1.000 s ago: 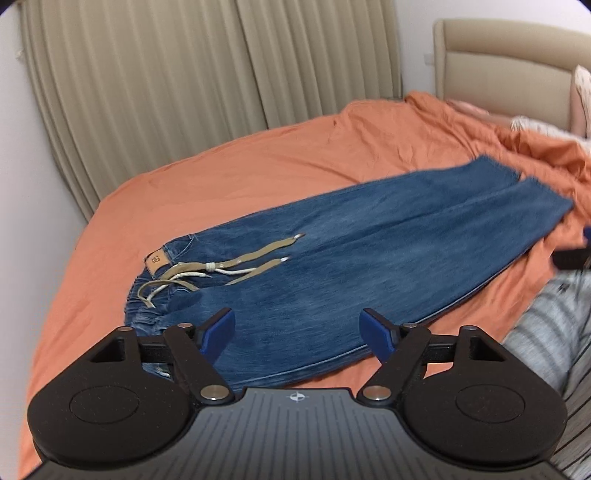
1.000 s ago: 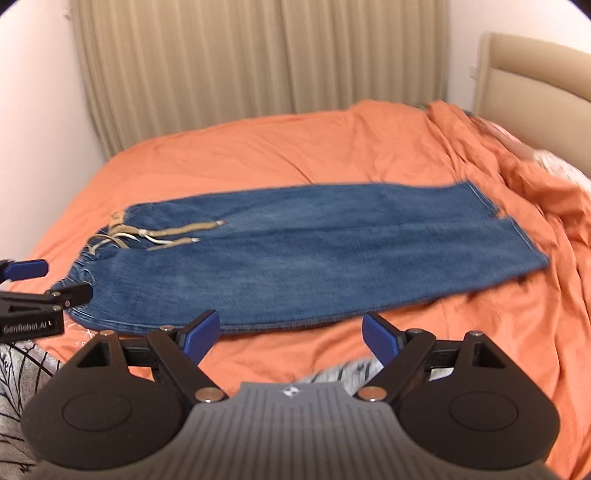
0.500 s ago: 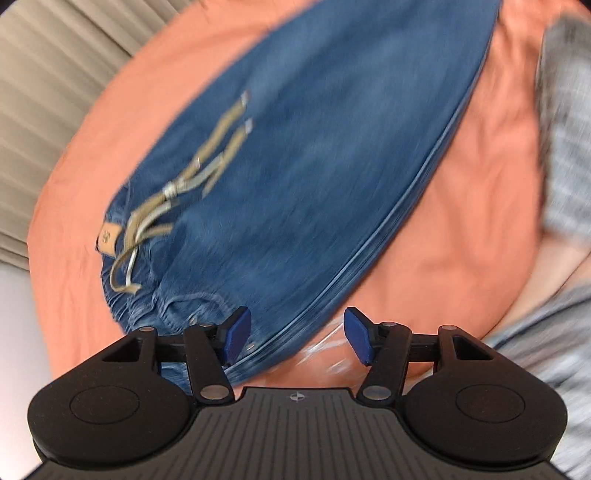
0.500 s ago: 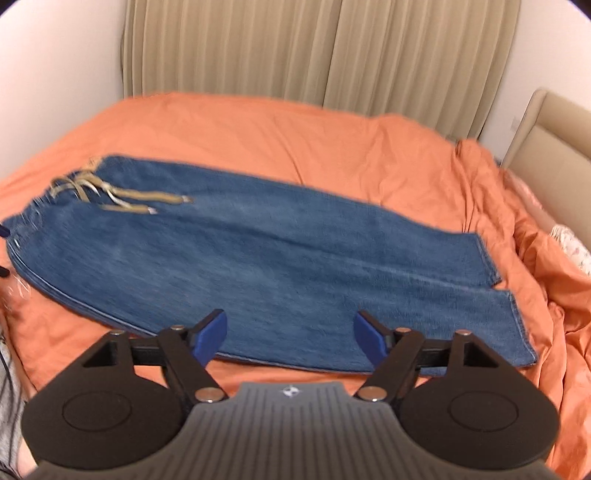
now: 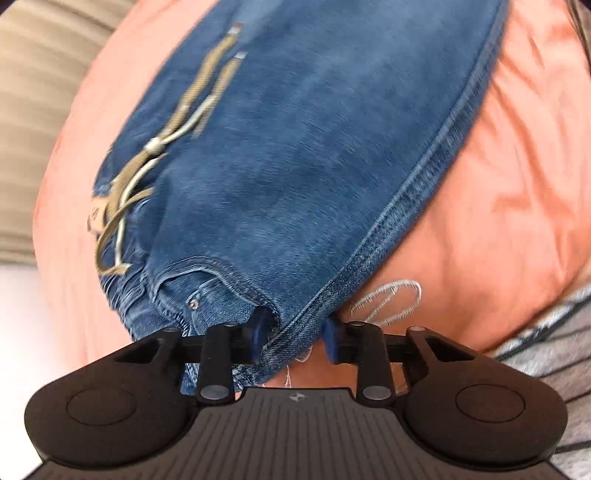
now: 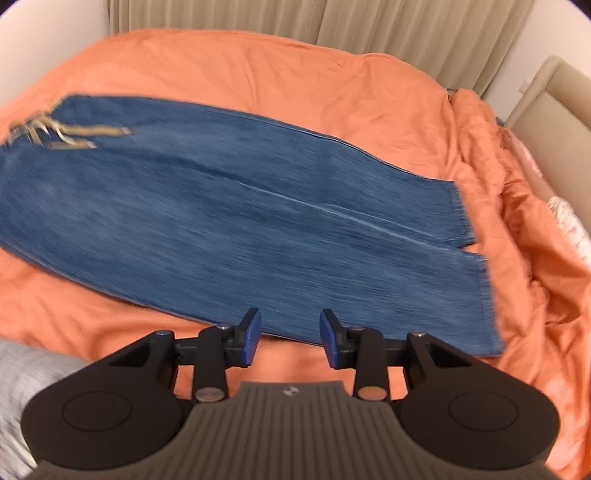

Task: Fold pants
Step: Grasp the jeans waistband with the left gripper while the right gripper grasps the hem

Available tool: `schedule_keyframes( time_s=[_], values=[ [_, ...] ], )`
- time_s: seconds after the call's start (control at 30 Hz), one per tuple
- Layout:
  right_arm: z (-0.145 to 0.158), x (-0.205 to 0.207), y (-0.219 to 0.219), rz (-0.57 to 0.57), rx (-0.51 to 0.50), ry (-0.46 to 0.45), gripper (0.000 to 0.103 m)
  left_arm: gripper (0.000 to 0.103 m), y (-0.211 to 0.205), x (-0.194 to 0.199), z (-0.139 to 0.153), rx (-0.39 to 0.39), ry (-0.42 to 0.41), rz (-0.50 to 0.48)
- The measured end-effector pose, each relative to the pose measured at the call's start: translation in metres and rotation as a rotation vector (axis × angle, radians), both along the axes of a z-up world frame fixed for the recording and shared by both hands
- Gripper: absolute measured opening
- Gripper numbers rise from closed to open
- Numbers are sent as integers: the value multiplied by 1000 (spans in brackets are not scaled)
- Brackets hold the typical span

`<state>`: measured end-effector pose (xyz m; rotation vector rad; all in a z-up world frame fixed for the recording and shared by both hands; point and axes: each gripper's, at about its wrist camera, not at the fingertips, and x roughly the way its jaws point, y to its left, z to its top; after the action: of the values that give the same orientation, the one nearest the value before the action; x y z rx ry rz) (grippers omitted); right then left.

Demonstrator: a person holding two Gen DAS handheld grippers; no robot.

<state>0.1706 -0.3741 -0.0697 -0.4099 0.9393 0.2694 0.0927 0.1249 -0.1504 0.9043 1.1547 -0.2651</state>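
Note:
Blue jeans [image 6: 236,229] lie flat on the orange bedspread [image 6: 295,74], waist with tan drawstrings [image 6: 74,138] at the left, leg hems at the right. In the left wrist view the jeans [image 5: 295,147] fill the frame. My left gripper [image 5: 295,338] is low at the near waist corner, its blue pads on either side of the side seam edge, still parted. My right gripper [image 6: 290,338] is open and empty, just above the near edge of the legs.
Beige curtains [image 6: 332,26] hang behind the bed. A padded headboard [image 6: 554,118] and a pillow [image 6: 569,225] are at the right. Grey striped clothing of the person [image 5: 546,350] shows at the near side. An embroidered mark [image 5: 391,299] is on the bedspread.
My left gripper dropped down to the waist corner and its fingers narrowed around the seam. My right gripper moved right and down toward the leg edge, fingers narrowing.

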Motion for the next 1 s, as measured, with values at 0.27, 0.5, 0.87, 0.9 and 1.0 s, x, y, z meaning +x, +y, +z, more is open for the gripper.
schedule_keyframes(
  time_s=[0.27, 0.5, 0.87, 0.9, 1.0],
  values=[
    [-62, 1, -47, 224, -352, -32, 38, 17, 20, -6, 54, -206, -249, 210],
    [-112, 13, -67, 306, -594, -81, 28, 14, 12, 1, 86, -224, -347, 276],
    [-61, 67, -74, 176, -512, -234, 0, 8, 11, 42, 116, -243, -423, 344],
    [-51, 77, -73, 158, -501, -248, 0, 8, 15, 51, 118, -246, -435, 352],
    [-28, 112, -65, 126, -496, -284, 0, 7, 20, 80, 129, -244, -479, 360]
  ],
)
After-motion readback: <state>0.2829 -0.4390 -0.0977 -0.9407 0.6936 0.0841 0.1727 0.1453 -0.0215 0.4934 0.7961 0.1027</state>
